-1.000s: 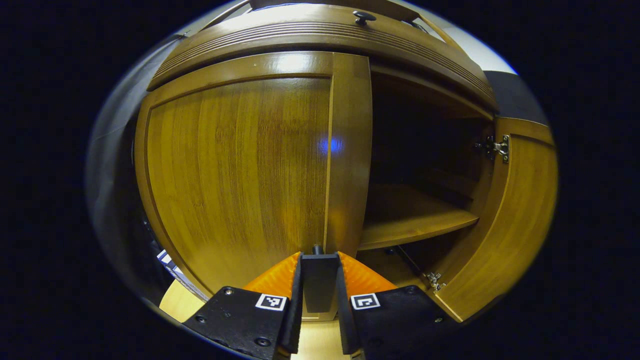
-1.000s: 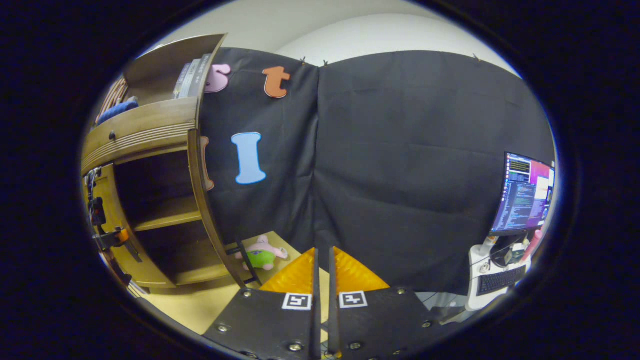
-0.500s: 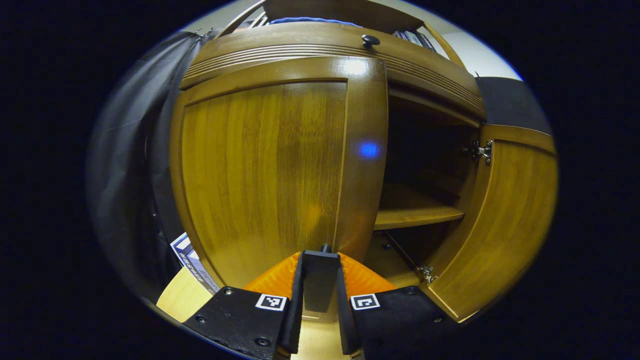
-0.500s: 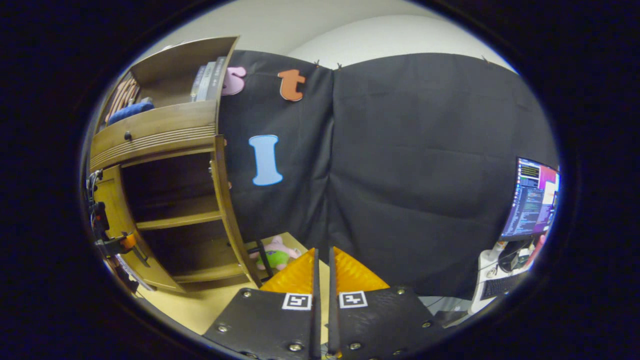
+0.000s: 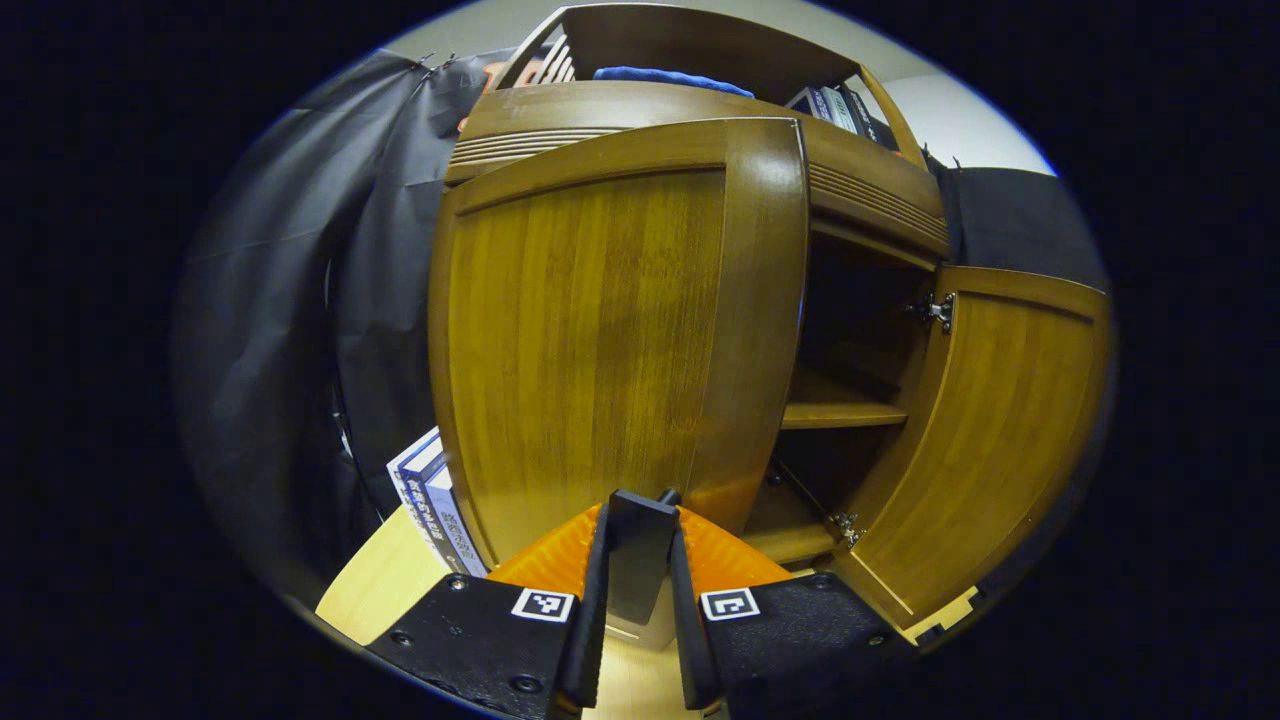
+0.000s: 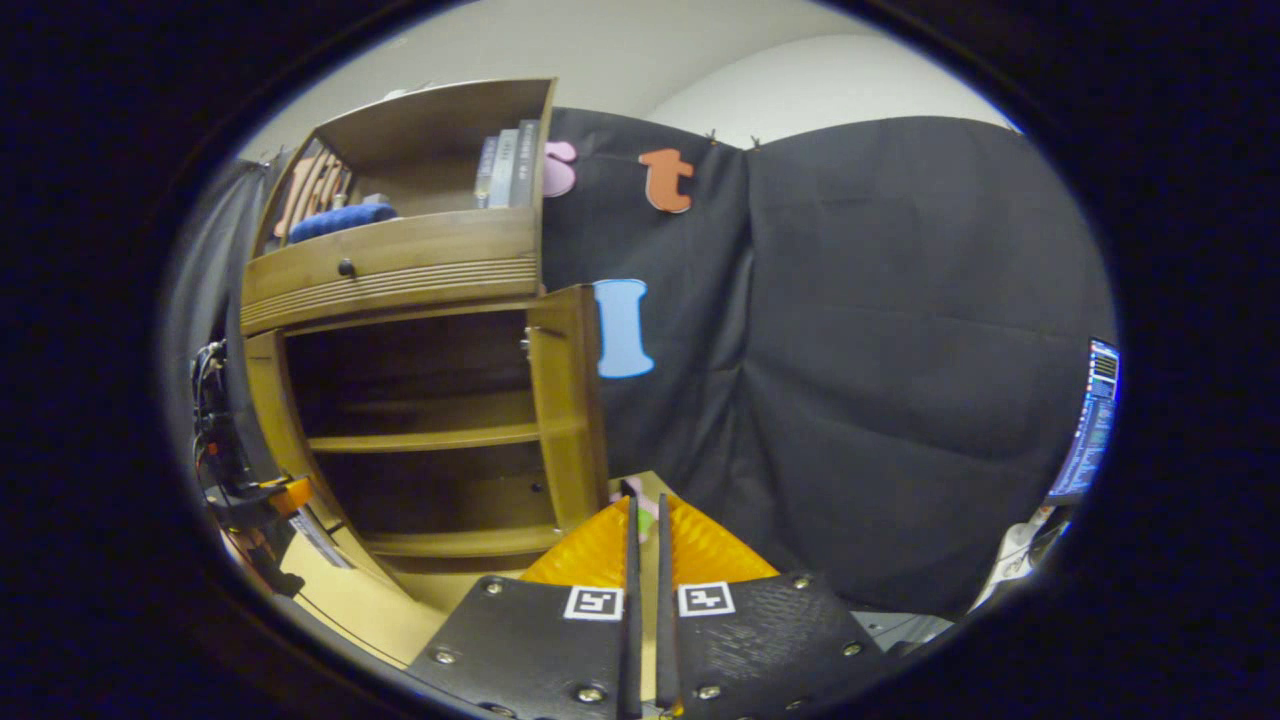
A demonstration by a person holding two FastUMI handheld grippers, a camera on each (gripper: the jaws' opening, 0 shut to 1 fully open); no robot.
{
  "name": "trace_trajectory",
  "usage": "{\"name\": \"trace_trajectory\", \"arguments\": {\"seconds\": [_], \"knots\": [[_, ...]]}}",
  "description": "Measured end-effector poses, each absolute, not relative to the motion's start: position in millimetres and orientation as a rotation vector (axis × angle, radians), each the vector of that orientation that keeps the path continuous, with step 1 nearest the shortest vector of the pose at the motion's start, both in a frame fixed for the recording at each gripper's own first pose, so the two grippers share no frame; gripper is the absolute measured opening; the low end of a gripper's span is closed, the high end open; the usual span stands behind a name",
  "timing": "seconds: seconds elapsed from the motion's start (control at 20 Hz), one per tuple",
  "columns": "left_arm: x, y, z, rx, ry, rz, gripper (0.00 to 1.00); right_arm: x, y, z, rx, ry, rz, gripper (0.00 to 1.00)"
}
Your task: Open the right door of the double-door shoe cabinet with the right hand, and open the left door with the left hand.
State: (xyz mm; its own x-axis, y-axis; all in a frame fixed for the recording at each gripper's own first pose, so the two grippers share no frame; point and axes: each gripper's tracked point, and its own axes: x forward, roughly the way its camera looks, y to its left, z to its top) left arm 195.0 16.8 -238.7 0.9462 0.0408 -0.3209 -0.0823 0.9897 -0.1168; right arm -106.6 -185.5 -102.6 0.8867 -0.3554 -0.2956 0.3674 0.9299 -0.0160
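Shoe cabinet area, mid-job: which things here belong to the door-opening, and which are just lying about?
Job:
left door, swung partly out
door handle, clamped in the left hand-held gripper
right door, already open
right hand-held gripper, shut on nothing

Lying about:
books beside the cabinet
blue cloth on the top shelf
monitor

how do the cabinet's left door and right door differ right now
The left door is partly swung out, its handle clamped between the left gripper fingers; the right door stands wide open with no gripper on it. The left door shows its outer face in the left gripper view, the right door its inner face with hinges. Both are the same brown wood.
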Motion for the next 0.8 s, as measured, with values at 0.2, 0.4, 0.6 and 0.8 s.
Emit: {"name": "trace_trajectory", "arguments": {"seconds": [0.2,0.4,0.6,0.8], "knots": [[197.4,16.5,-238.3,-0.129,0.313,0.058,0.32,-89.9,-146.2,-116.4,0.051,0.323,-0.254,0.06],[197.8,14.6,-237.5,-0.139,0.303,0.041,0.35,-74.7,-106.8,-123.0,0.060,0.336,-0.144,0.06],[198.8,17.1,-233.8,-0.165,0.276,0.059,0.30,-70.9,-79.0,-128.8,0.063,0.342,-0.069,0.06],[195.1,20.0,-233.0,-0.169,0.282,0.075,0.29,-61.3,-61.0,-139.7,0.078,0.358,-0.022,0.06]]}}
